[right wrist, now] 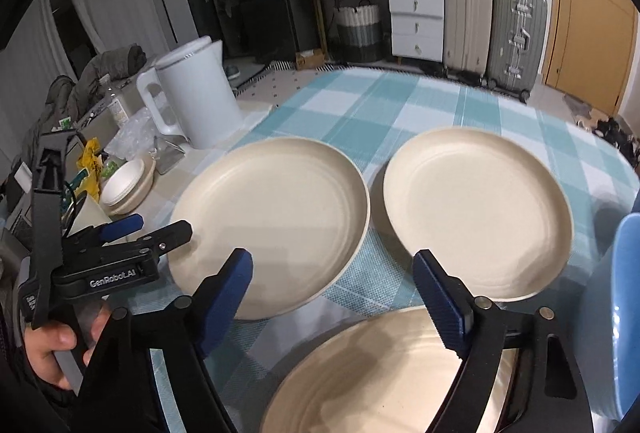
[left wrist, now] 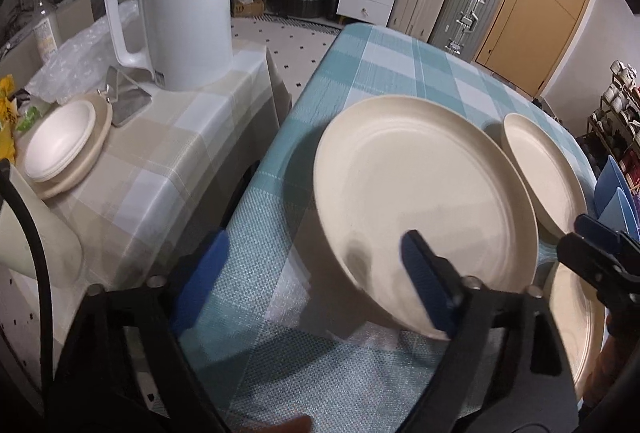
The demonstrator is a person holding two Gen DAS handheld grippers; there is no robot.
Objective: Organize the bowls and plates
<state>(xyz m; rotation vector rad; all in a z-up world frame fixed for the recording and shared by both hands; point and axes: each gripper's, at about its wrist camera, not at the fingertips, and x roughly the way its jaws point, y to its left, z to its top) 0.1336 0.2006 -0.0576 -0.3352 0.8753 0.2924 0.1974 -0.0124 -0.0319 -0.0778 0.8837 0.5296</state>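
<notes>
Three cream plates lie on the teal checked tablecloth. My left gripper [left wrist: 316, 273] is open and hangs low over the near edge of the left plate [left wrist: 424, 201]; one finger stands over the plate's rim, the other over bare cloth. In the right wrist view this left plate [right wrist: 272, 225] and the far right plate [right wrist: 476, 213] sit side by side. My right gripper [right wrist: 334, 301] is open above the far edge of the nearest plate [right wrist: 380, 373], holding nothing. The left gripper [right wrist: 156, 229] shows at that view's left, held by a hand.
A side table with a beige cloth [left wrist: 168, 161] adjoins on the left, carrying a white kettle [left wrist: 188, 13], a cream bowl stacked on a plate [left wrist: 60, 149] and plastic wrap. Blue bowls [right wrist: 624, 293] stand at the right edge. Drawers and suitcases stand beyond the table.
</notes>
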